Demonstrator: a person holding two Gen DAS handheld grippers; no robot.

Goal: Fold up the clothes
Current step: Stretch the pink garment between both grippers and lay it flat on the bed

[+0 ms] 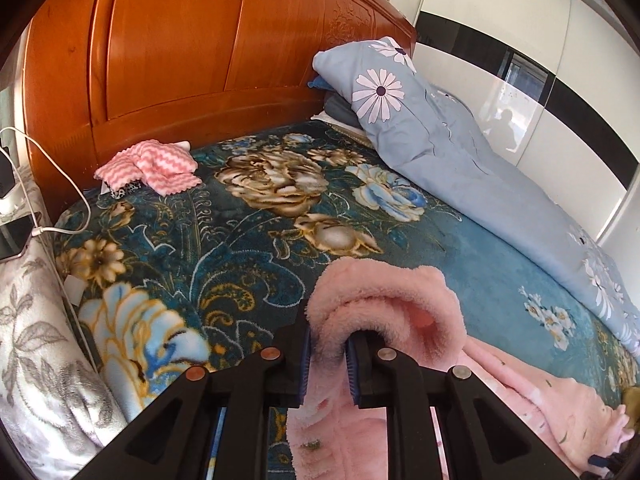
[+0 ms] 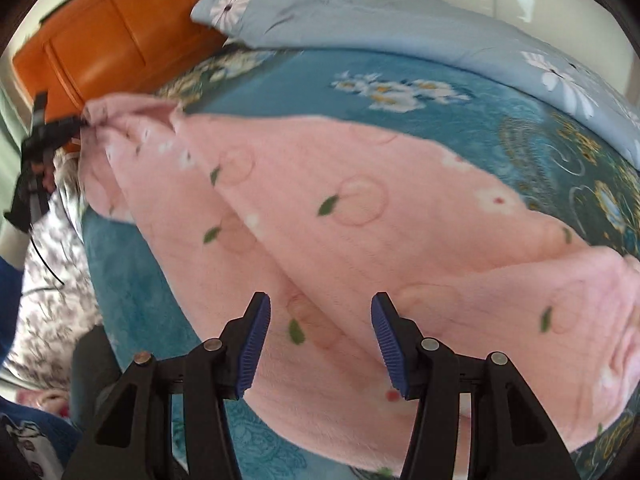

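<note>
Fingers of the left gripper (image 1: 328,364) pinch a bunched edge of the pink garment (image 2: 360,232), lifted off the bed (image 2: 440,92); the right gripper (image 2: 320,340) hovers spread above the cloth; likely mid-fold; next, a right grasp.
</note>
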